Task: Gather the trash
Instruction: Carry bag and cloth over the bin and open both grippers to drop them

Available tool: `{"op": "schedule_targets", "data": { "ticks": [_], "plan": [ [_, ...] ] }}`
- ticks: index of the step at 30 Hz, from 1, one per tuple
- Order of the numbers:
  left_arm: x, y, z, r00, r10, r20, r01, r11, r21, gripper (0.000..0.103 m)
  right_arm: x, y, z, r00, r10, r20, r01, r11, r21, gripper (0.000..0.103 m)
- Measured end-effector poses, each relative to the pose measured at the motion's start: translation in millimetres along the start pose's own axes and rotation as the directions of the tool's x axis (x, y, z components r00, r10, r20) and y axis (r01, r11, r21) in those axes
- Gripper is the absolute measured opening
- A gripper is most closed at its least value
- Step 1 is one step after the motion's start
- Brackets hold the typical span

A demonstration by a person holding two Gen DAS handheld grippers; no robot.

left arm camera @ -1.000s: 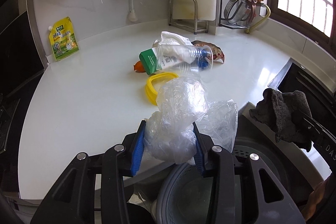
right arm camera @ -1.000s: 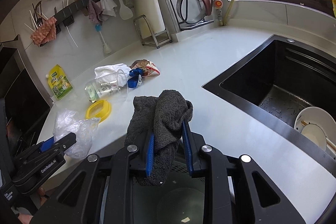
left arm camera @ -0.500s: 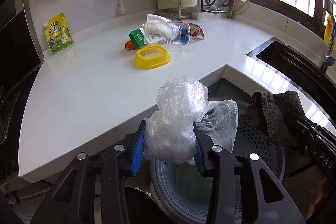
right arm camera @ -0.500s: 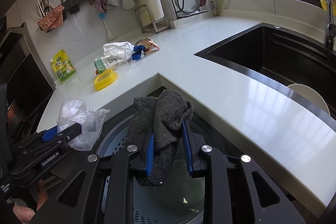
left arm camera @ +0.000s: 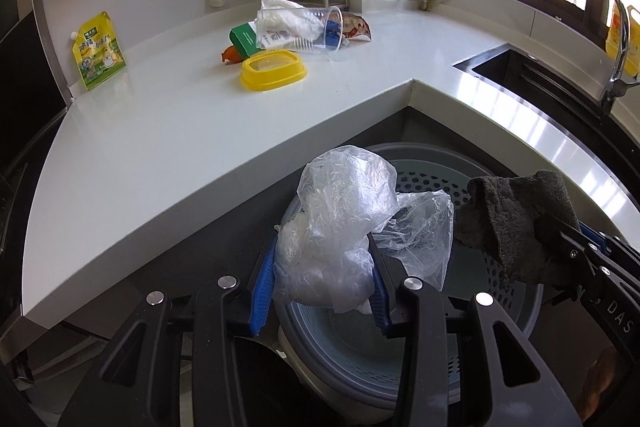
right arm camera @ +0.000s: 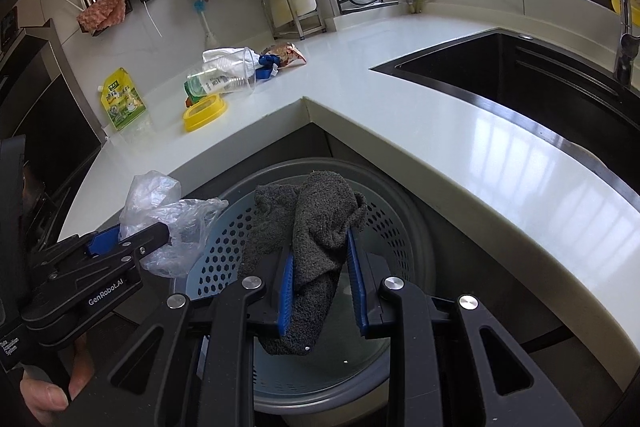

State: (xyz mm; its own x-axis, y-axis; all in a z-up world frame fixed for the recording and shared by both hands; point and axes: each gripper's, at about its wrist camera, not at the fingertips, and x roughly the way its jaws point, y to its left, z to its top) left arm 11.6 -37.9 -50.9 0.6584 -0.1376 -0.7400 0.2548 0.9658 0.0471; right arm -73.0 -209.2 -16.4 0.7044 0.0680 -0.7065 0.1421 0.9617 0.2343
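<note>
Left wrist view: the left gripper (left arm camera: 322, 283) pinches a crumpled clear plastic bag (left arm camera: 340, 227) between its blue pads. A second ago the bag hung over the white counter (left arm camera: 168, 131), close to the yellow lid (left arm camera: 274, 69); now the counter edge has slid away and the bag hangs above the perforated grey bin (left arm camera: 432, 183) tucked in the counter's inner corner. At the right edge the other gripper carries a dark grey rag (left arm camera: 516, 223) over the same bin.

Right wrist view: the right gripper (right arm camera: 322, 279) is clamped on the rag (right arm camera: 312, 227), which droops between the pads toward the bin's (right arm camera: 392, 227) floor. A second ago the sink and counter filled the space under it; now the bin does. The left gripper (right arm camera: 132, 239) sits beside it with the bag (right arm camera: 168, 211) over the bin's left rim.

Both loads look placed for dropping, so letting go is probably the next step. Still left on the counter are the clear cup (right arm camera: 228, 75), the green carton (left arm camera: 244, 39), the snack wrapper (right arm camera: 286, 55) and the yellow lid (right arm camera: 204, 113), so I judge the job well short of finished
</note>
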Motion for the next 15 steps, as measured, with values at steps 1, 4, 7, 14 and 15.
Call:
{"op": "schedule_targets", "data": {
  "ticks": [1,4,7,14,15],
  "plan": [
    [1.2,-0.5,-1.2,1.0,-0.001,-0.003,0.001,1.0,0.002,0.039,0.6,-0.4,-1.5,1.0,-0.001,-0.004,0.001,1.0,-0.001,0.023],
    [4.3,-1.0,-4.0,1.0,-0.004,-0.014,0.004,1.0,0.004,0.039,1.9,-2.0,-5.2,1.0,-0.003,-0.014,0.003,1.0,0.002,0.023],
    [8.5,-1.3,-7.0,1.0,-0.007,-0.03,0.007,1.0,0.004,0.04,4.1,-3.2,-8.2,1.0,-0.007,-0.028,0.007,1.0,0.003,0.023],
    [17.7,-4.0,-12.1,0.998,-0.014,-0.064,0.014,1.0,0.011,0.04,8.7,-4.3,-13.9,0.999,-0.014,-0.053,0.014,1.0,-0.004,0.023],
    [18.6,-4.5,-12.5,0.998,-0.013,-0.067,0.014,1.0,0.014,0.04,9.9,-4.7,-14.4,0.998,-0.016,-0.056,0.015,1.0,-0.004,0.023]
  ]
}}
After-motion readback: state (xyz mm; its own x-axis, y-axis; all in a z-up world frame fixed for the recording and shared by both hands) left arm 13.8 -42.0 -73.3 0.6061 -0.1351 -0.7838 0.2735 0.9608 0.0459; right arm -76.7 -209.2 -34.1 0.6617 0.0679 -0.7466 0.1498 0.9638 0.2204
